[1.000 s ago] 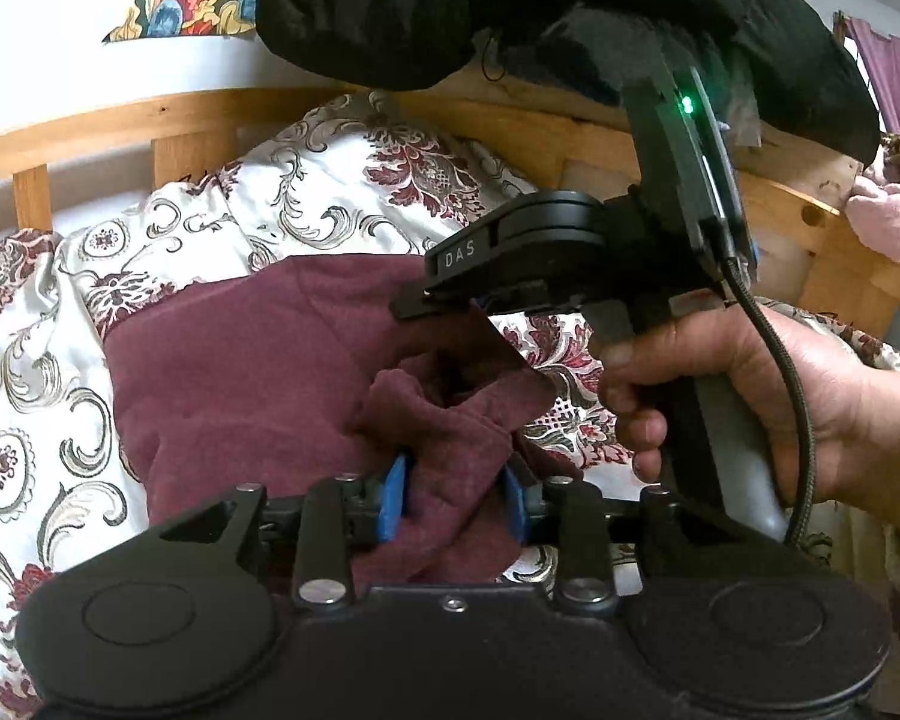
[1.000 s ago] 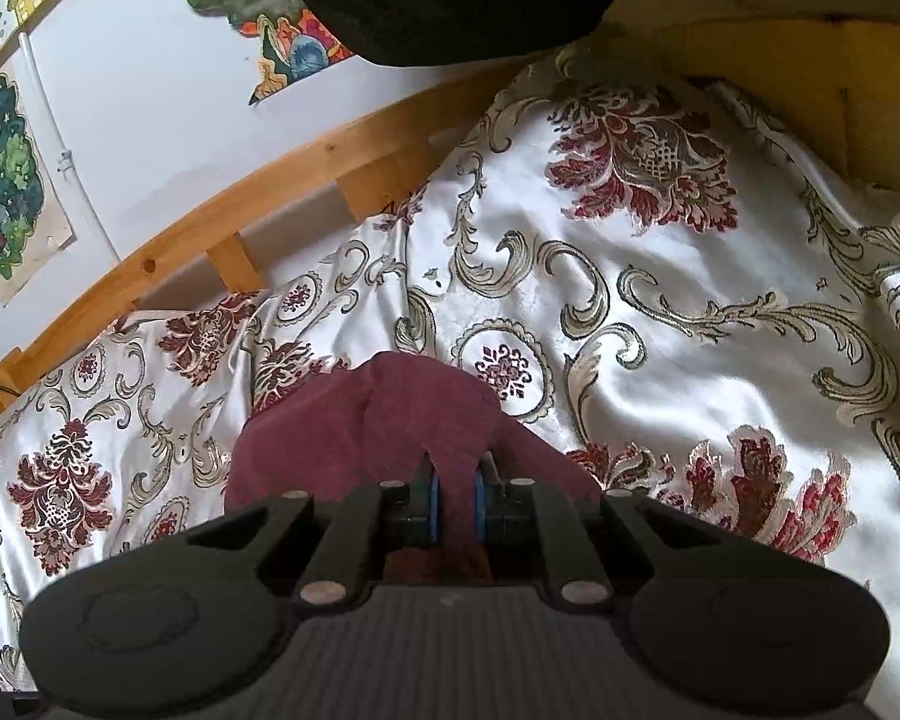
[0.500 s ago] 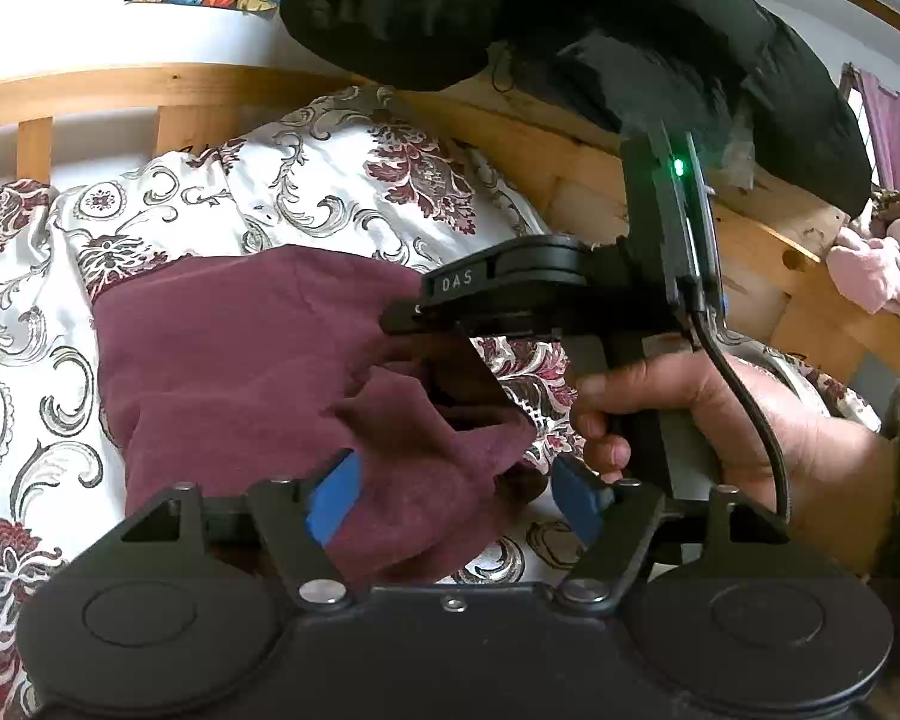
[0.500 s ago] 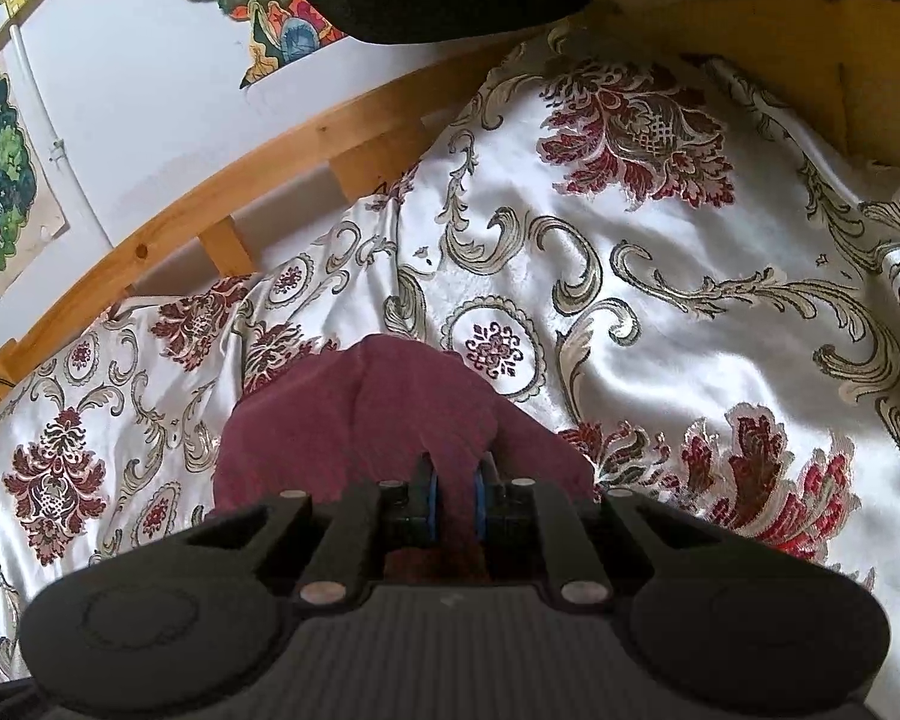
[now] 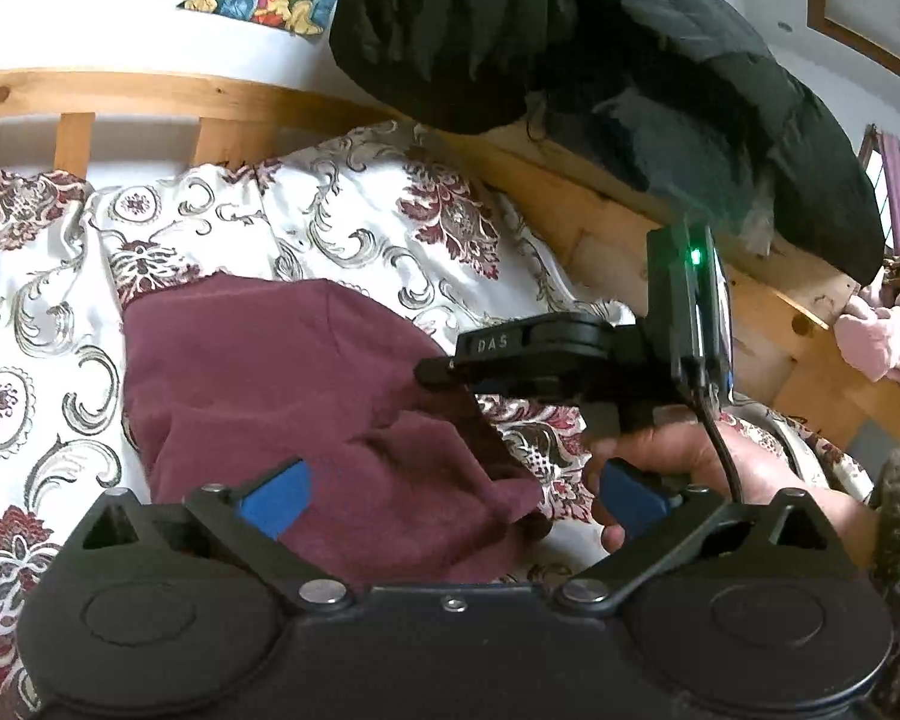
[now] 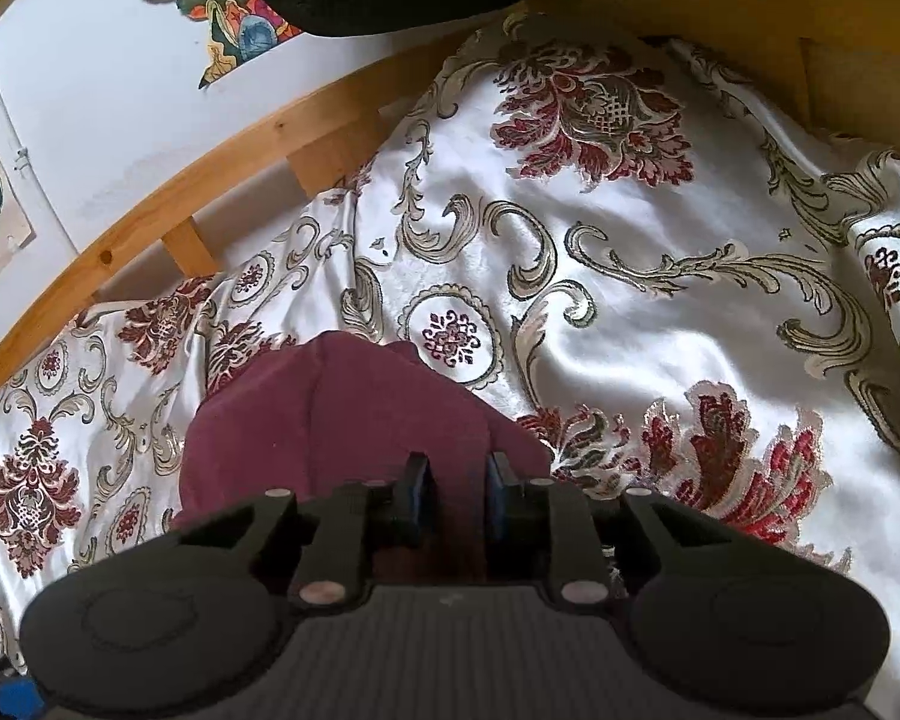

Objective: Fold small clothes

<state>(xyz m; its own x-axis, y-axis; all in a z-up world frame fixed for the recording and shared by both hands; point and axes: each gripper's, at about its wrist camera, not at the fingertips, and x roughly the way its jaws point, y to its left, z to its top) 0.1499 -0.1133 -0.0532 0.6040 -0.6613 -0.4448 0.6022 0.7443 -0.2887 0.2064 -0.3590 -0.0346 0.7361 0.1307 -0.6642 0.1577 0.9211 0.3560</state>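
Observation:
A maroon garment (image 5: 282,384) lies folded on the patterned bedspread (image 5: 342,228); it also shows in the right wrist view (image 6: 336,414). My left gripper (image 5: 450,495) is open wide over the garment's near edge, blue pads apart, holding nothing. My right gripper (image 6: 455,492) has its pads slightly apart over the garment's near corner, with the cloth lying between and beneath them. In the left wrist view the right gripper (image 5: 450,369) reaches in from the right, held by a hand, its tip at the garment's right edge.
A wooden bed rail (image 5: 150,90) runs behind the bedspread, with a black padded jacket (image 5: 570,48) hanging over it. Pink cloth (image 5: 888,336) lies at the far right. The white and red bedspread (image 6: 630,276) spreads to the right of the garment.
My left gripper has opened and let go of the bunched maroon cloth, which now lies flat. My right gripper's pads have parted slightly from their shut grip on the cloth.

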